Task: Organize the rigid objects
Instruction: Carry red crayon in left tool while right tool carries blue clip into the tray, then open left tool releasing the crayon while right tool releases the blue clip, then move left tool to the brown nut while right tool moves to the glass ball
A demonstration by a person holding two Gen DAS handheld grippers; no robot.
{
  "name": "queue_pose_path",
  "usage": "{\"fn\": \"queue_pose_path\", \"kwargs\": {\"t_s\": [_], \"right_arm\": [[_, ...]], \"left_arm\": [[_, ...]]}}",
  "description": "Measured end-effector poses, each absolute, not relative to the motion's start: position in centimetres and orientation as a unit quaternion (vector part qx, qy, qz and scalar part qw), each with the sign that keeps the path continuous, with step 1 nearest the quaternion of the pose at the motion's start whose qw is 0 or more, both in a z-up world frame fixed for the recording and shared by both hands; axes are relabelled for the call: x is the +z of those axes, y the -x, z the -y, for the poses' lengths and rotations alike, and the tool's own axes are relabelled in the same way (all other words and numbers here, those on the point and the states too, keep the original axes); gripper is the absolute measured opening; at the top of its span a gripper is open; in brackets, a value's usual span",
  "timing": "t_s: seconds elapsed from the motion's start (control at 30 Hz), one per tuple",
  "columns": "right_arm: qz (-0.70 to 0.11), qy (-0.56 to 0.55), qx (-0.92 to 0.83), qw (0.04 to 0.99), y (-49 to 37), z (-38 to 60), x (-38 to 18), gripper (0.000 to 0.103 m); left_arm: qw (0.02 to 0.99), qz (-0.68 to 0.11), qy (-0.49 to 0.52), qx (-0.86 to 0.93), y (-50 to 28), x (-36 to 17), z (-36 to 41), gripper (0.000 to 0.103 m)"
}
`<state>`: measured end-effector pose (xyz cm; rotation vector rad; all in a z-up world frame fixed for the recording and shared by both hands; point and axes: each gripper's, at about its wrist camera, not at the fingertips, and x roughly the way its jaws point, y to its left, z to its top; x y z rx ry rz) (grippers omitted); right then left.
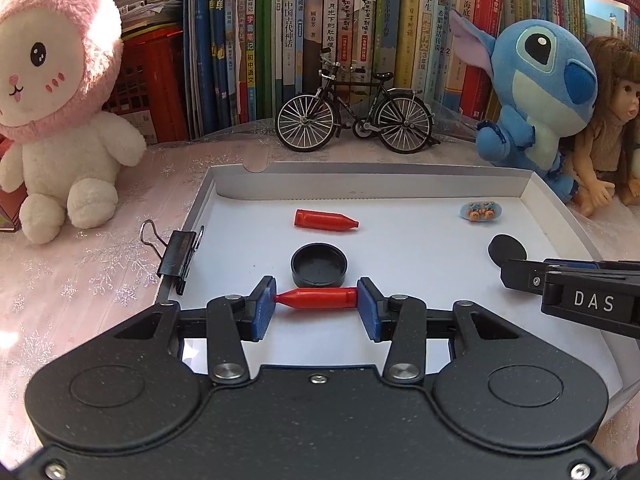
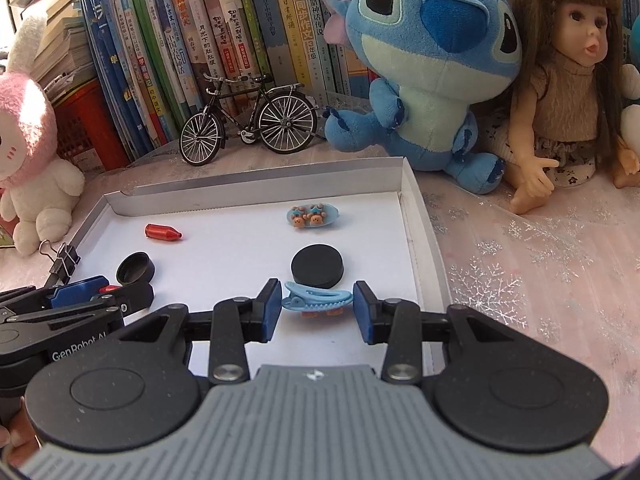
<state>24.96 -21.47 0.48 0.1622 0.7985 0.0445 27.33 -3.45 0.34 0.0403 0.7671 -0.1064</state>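
Landmark — white shallow box [image 1: 400,196] on the table.

- Left tongs [image 1: 316,300]: narrow, blue pads touching both ends of a red bullet-shaped cap [image 1: 318,298] at the box's near edge, close by an upturned black round lid [image 1: 319,266].
- Right tongs [image 2: 316,304]: narrow, pads against a light-blue hair clip [image 2: 316,302] lying underside up, near the box's right wall, just before a black disc [image 2: 318,268].
- Also in the box: second red cap [image 1: 326,220] and bear-decorated clip [image 2: 313,216], toward the far wall.
- Black binder clip [image 1: 178,256] on the left wall.

Step, as judged: both items gripped, or set down. Next move calls for a level lift — or release — beside its match.
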Motion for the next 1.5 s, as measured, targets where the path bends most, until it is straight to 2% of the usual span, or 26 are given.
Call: {"fn": "queue_pose_path", "kwargs": {"t_s": [0.4, 0.53, 0.6, 0.73, 0.8, 0.87, 0.9, 1.2, 1.5], "right_arm": [[-0.360, -0.073, 0.020, 0.930, -24.2, 21.2, -0.1, 0.044], [-0.361, -0.073, 0.020, 0.930, -23.9, 21.1, 0.0, 0.050], [-0.360, -0.067, 0.021, 0.930, -23.7, 21.0, 0.0, 0.059], [-0.360, -0.065, 0.022, 0.930, -23.2, 21.0, 0.2, 0.061], [-0.357, -0.065, 0.027, 0.932, -22.8, 21.0, 0.4, 0.064], [-0.349, -0.062, 0.031, 0.935, -22.1, 21.0, 0.7, 0.067], [-0.346, -0.058, 0.033, 0.936, -21.8, 21.0, 0.8, 0.070], [-0.310, -0.025, 0.051, 0.949, -17.9, 20.8, 2.5, 0.083], [-0.292, -0.018, 0.064, 0.954, -13.8, 21.4, 2.9, 0.087]], "left_arm": [[0.932, -0.358, -0.020, -0.054, -26.6, 0.1, 3.5, 0.042], [0.932, -0.356, -0.009, -0.060, -26.4, 0.3, 3.2, 0.042], [0.933, -0.354, -0.004, -0.064, -26.2, 0.4, 3.0, 0.043], [0.935, -0.347, -0.011, -0.067, -25.4, 1.0, 3.0, 0.052], [0.938, -0.340, -0.015, -0.068, -24.9, 1.3, 3.0, 0.058], [0.941, -0.331, -0.018, -0.071, -24.4, 1.6, 3.1, 0.069], [0.942, -0.328, -0.019, -0.072, -24.2, 1.7, 3.1, 0.071], [0.949, -0.301, -0.037, -0.082, -20.9, 3.1, 3.0, 0.081], [0.948, -0.297, -0.047, -0.106, -16.3, 3.7, 2.7, 0.084]]}}
